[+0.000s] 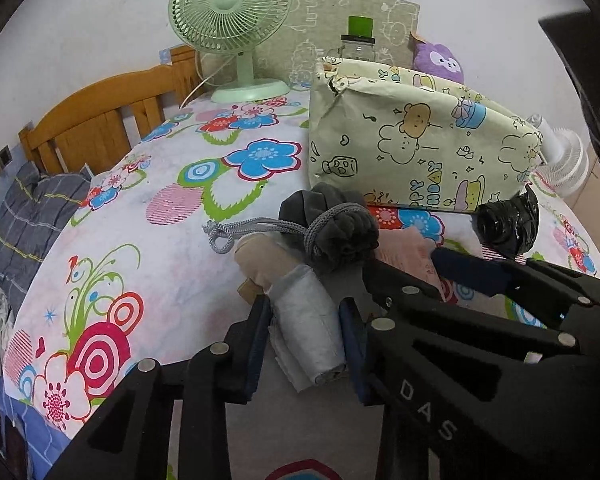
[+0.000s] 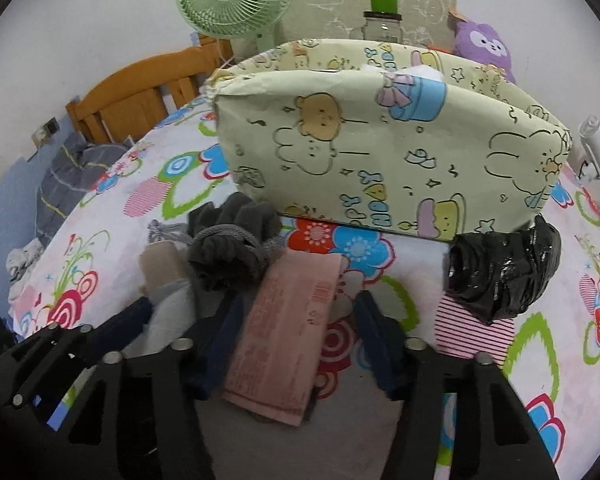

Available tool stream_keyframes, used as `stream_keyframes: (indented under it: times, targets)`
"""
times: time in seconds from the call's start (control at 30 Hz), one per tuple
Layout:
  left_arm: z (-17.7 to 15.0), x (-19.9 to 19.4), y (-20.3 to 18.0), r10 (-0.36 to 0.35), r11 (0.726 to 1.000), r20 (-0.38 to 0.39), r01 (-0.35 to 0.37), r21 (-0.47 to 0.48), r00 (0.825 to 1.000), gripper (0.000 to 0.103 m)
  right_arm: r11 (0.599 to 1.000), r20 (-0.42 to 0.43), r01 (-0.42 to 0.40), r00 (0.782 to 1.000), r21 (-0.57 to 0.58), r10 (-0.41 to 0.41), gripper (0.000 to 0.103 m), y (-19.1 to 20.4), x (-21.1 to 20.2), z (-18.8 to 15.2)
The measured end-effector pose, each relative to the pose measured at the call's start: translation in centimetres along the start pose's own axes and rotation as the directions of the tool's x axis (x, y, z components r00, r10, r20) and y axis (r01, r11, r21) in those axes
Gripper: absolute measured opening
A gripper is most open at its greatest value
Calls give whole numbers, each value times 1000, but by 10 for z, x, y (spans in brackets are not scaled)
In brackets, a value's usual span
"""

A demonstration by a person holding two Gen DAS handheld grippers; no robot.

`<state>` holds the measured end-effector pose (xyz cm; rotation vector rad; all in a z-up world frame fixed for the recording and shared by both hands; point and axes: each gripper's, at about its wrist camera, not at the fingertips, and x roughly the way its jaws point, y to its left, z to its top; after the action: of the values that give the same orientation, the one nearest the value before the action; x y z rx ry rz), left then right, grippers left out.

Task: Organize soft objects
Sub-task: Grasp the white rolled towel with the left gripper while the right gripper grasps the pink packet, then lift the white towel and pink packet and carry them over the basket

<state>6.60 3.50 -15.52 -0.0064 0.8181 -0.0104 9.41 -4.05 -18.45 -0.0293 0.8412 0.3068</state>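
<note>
On the flowered bed sheet, my left gripper point(image 1: 306, 308) is shut on a grey-white roll point(image 1: 308, 332) whose far end is beige point(image 1: 260, 260). A dark grey bundle tied with a grey cord point(image 1: 328, 236) rests against that roll. My right gripper point(image 2: 300, 308) stands open around a folded pink towel point(image 2: 288, 328). Its left pad touches the towel's edge, while the right pad point(image 2: 374, 340) stands clear of it. Further right lies a black plastic-wrapped bundle point(image 2: 504, 276). A cartoon-printed open box point(image 2: 380, 152) stands just behind everything.
A green table fan point(image 1: 230, 32), a glass jar with a green lid point(image 1: 358, 40) and a purple plush point(image 1: 440, 60) stand at the wall. A white fan point(image 1: 568, 160) is at the right. A wooden headboard point(image 1: 100, 120) and a grey plaid pillow point(image 1: 32, 216) lie left.
</note>
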Motion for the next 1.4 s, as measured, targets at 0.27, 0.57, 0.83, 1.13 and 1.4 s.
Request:
stream_keyframes:
  times: [0.27, 0.57, 0.83, 1.13, 1.4]
  targets:
    - [-2, -4, -3, -10, 1000, 0, 10, -3, 1000, 29, 1000, -2, -5, 1000, 15, 5, 44, 0, -5, -3]
    - [-2, -16, -12, -22, 1000, 25, 22, 5, 999, 28, 999, 21, -11, 1000, 39, 10, 43, -8, -19, -6]
    - [0, -33, -20, -28, 1000, 59, 28, 8, 998, 28, 999, 63, -12, 998, 52, 9, 43, -14, -39, -8]
    - [8, -52, -33, -42, 999, 99, 40, 21, 994, 28, 998, 114, -4, 994, 68, -4, 43, -23, -66, -6]
    - [21, -75, -45, -72, 997, 147, 66, 45, 986, 28, 996, 165, 17, 986, 85, -31, 43, -31, -95, 3]
